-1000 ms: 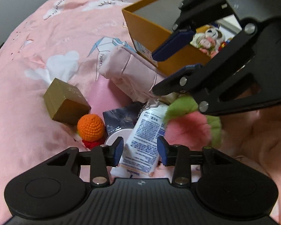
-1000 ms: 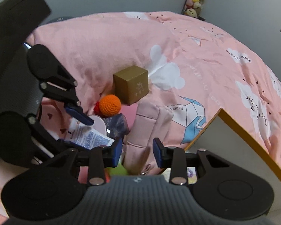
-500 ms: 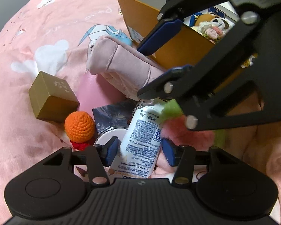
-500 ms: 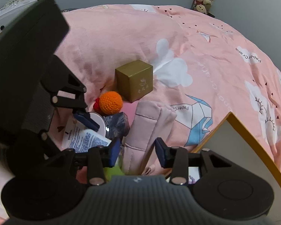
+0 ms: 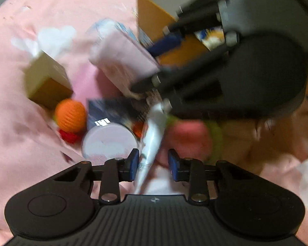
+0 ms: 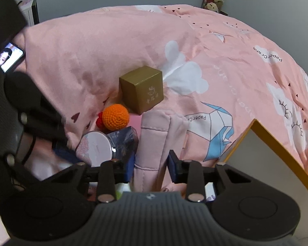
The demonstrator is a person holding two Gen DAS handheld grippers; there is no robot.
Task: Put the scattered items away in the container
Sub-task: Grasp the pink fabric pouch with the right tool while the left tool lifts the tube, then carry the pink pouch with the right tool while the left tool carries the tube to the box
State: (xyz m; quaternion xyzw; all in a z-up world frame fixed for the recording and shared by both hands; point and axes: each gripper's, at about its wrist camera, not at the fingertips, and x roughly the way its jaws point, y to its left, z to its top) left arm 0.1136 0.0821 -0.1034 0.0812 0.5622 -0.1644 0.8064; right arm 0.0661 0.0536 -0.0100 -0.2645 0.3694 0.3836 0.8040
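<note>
On the bed's pink printed duvet (image 6: 225, 65), the scattered things lie in a heap just beside the yellow cardboard box (image 6: 277, 149), the container. The left gripper (image 5: 153, 165) is closing with a white printed tube (image 5: 152, 139) between its blue pads; the tube lies against the left pad, and the blur hides whether both pads press it. The right gripper (image 6: 151, 168) is also closing, and its pads flank a pale pink padded fabric pouch (image 6: 154, 141) leaning at the box's corner. Farther from the box sit a round white compact (image 6: 94, 148), an orange crocheted ball (image 6: 116, 116) and a gold cardboard cube (image 6: 142, 89).
</note>
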